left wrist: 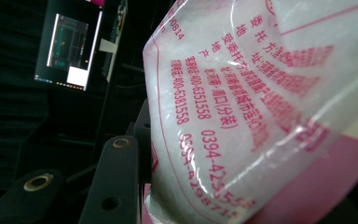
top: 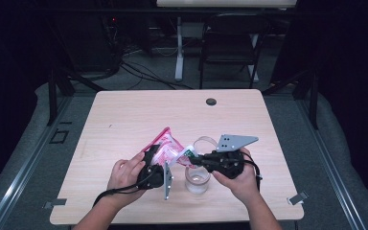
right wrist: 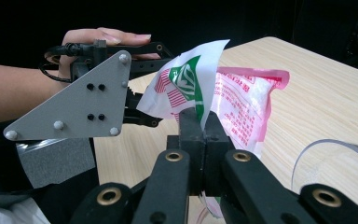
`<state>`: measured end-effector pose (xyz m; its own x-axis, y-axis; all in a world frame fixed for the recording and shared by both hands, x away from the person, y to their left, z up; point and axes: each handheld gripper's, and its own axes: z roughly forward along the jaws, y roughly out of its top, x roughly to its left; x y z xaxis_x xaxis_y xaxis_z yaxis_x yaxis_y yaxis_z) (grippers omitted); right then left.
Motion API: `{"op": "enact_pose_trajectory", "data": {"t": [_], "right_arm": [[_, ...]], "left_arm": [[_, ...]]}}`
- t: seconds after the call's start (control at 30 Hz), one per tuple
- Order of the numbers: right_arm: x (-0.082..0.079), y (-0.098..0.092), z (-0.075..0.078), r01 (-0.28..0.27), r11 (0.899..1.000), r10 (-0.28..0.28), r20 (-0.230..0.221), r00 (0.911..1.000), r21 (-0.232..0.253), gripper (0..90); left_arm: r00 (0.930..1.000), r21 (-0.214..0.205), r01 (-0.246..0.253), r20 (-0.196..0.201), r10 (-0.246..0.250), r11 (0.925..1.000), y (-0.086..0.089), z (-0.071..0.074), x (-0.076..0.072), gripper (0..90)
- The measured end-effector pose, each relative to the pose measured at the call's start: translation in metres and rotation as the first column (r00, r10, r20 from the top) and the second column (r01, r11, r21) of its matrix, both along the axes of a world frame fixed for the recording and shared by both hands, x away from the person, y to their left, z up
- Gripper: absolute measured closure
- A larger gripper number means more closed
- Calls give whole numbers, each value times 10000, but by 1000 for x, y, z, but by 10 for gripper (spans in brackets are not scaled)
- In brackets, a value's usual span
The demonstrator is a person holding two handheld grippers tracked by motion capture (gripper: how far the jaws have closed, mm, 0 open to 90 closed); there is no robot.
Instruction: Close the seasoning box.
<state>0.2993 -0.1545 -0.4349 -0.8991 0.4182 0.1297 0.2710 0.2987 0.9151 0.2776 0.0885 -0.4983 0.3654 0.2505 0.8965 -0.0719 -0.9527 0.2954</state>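
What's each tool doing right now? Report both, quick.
Left tool: closed on the pink-printed clear plastic bag.
Right tool: shut, pinching that bag's white-and-green corner.

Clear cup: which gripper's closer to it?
Right. The right gripper hangs just above the clear cup, pinching a corner of the pink-printed bag. The left gripper holds the bag's body farther left, apart from the cup.

The pale wooden desk (top: pixel 124 115) lies bare beyond the hands; a clear glass jar (top: pixel 197 179) stands under the right claw (top: pixel 191 160).
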Motion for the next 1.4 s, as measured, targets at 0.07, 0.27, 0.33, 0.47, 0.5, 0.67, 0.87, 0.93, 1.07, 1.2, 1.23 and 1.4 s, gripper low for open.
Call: {"op": "enact_pose_trajectory", "data": {"t": [0.07,0.27,0.33,0.47,0.5,0.67,0.87,0.93,1.07,1.2,1.23,1.4], "right_arm": [[0,0,0,-28,10000,28,-6,10000,-26,900],[0,-2,0,-84,10000,84,2,10000,-24,900],[1,-3,-1,-147,9999,147,14,9999,-58,900],[2,-4,-2,-234,9997,234,-30,9997,-103,900],[2,-4,-2,-249,9996,248,-24,9997,-113,900],[2,-5,-3,-321,9994,321,-33,9995,-151,900],[3,-7,-3,-350,9990,349,-55,9994,-275,900],[3,-7,-3,-328,9991,326,-55,9995,-284,899],[3,-8,-2,-281,9992,279,-74,9996,-268,899],[3,-8,-2,-272,9992,270,-83,9996,-276,898],[3,-9,-2,-273,9992,271,-74,9996,-284,898],[3,-9,-2,-338,9988,336,-61,9994,-354,897]], "left_arm": [[10000,44,-1,45,1,10000,0,1,0,623],[9998,245,38,217,-43,9997,-1,2,0,623],[9996,290,59,277,-67,9996,-1,2,0,623],[9990,374,24,436,-40,9993,-2,0,0,624],[9987,404,18,513,-39,9992,-2,0,0,624],[9983,463,53,580,-80,9989,-4,-2,-1,624],[9974,678,139,703,-187,9976,-6,-3,-2,624],[9970,746,139,745,-195,9971,-6,-2,-2,624],[9958,833,189,881,-263,9963,-7,-2,-1,624],[9950,914,195,957,-282,9956,-8,-2,-2,623],[9948,945,184,977,-277,9954,-8,-1,-2,624],[9940,1046,184,1049,-295,9943,-8,-1,-2,624]]}}
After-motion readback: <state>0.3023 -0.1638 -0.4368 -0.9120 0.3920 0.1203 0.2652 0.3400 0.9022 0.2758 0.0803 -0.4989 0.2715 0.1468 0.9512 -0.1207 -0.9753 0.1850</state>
